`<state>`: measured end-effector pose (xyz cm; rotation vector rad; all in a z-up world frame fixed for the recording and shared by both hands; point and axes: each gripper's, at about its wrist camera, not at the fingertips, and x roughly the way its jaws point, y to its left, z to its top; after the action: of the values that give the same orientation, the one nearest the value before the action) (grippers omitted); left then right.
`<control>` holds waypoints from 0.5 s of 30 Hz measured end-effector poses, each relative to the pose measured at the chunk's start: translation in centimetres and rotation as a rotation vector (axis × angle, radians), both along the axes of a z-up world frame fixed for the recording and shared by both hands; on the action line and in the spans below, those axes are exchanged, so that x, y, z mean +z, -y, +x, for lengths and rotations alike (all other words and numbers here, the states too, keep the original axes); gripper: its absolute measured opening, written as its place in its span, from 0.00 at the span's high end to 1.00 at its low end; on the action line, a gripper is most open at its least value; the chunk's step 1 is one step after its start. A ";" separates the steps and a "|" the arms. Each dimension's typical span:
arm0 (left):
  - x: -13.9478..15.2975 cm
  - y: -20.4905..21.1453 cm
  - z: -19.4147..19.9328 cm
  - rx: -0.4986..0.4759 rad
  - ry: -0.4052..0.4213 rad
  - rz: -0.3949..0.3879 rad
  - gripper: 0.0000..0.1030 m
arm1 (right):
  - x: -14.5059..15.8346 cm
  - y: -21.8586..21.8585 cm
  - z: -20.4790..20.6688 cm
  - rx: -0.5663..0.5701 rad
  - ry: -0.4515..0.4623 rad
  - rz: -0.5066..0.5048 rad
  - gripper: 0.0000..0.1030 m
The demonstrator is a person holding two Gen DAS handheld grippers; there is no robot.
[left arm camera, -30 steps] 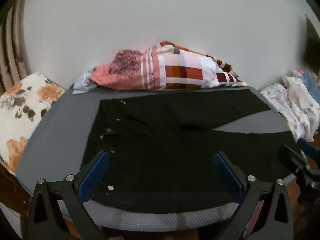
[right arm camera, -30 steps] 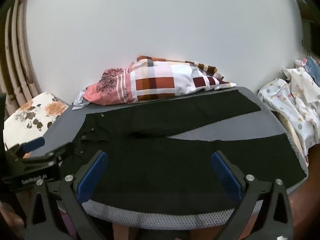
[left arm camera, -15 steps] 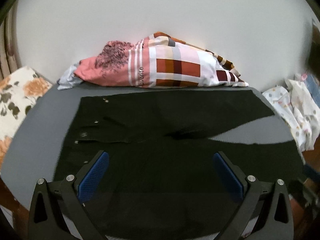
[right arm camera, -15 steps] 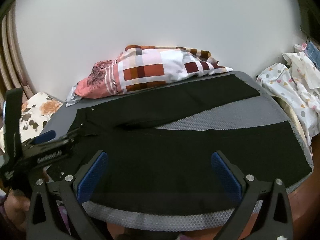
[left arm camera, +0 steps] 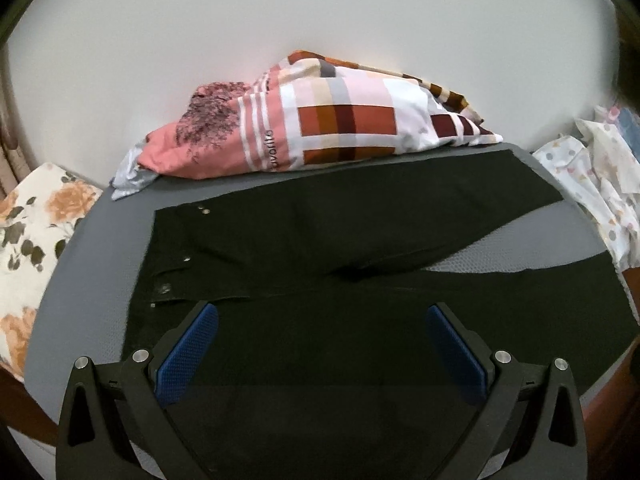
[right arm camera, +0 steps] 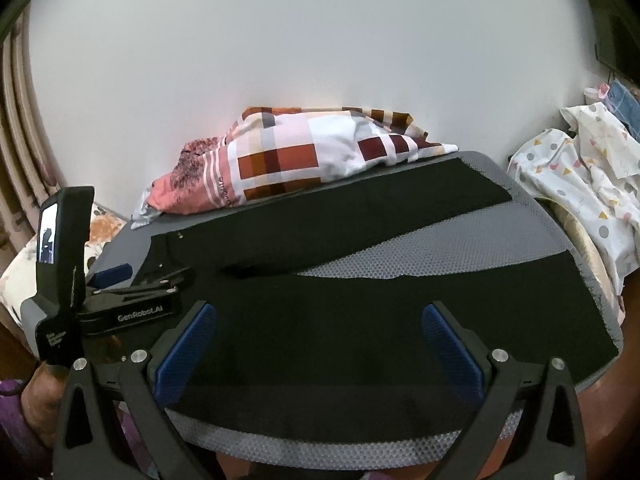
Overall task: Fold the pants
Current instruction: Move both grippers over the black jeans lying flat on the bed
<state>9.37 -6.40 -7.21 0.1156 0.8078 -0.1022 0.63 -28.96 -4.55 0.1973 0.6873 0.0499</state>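
Observation:
Black pants (left arm camera: 320, 264) (right arm camera: 360, 312) lie flat on a grey padded table (left arm camera: 100, 248) (right arm camera: 440, 248), waistband with metal studs at the left, two legs spread apart toward the right. My left gripper (left arm camera: 320, 344) hovers open above the near leg by the waist, nothing between its blue pads. In the right wrist view it shows from the side as the left gripper (right arm camera: 136, 280), low over the waistband. My right gripper (right arm camera: 318, 344) is open over the middle of the near leg, holding nothing.
A checked pink, white and brown bundle of fabric (left arm camera: 328, 128) (right arm camera: 312, 156) lies against the wall at the table's far edge. A floral cushion (left arm camera: 28, 240) sits left of the table. Dotted white cloth (right arm camera: 580, 176) is heaped at the right. A hand (right arm camera: 40, 392) holds the left tool.
The left gripper has moved forward and inward over the waist area, the table's near edge dropping out of its view. The right gripper has shifted slightly right and nearer.

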 end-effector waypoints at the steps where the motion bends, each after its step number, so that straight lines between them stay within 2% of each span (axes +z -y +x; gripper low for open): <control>1: 0.0 -0.2 -0.1 -0.001 -0.006 0.000 0.00 | -0.1 0.0 -0.2 -0.002 -0.003 0.002 0.00; 6: 0.2 -2.0 -1.0 0.033 -0.007 0.022 0.00 | -0.7 -0.8 -1.1 -0.005 -0.026 -0.028 0.00; 10: 0.7 -3.7 -1.8 0.077 0.004 0.062 0.00 | 0.1 -2.1 -1.3 0.002 -0.005 -0.065 0.00; 12: 0.8 -5.0 -2.0 0.092 -0.010 0.052 0.00 | 0.7 -3.0 -1.4 0.005 0.012 -0.082 0.00; 15: 1.3 -7.1 -2.4 0.082 0.012 0.037 0.00 | 1.2 -4.3 -1.5 0.023 0.011 -0.071 0.00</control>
<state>6.99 0.72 -5.93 0.1180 0.8022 -0.0089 -0.82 -24.67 -3.36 0.1213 0.6794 0.0481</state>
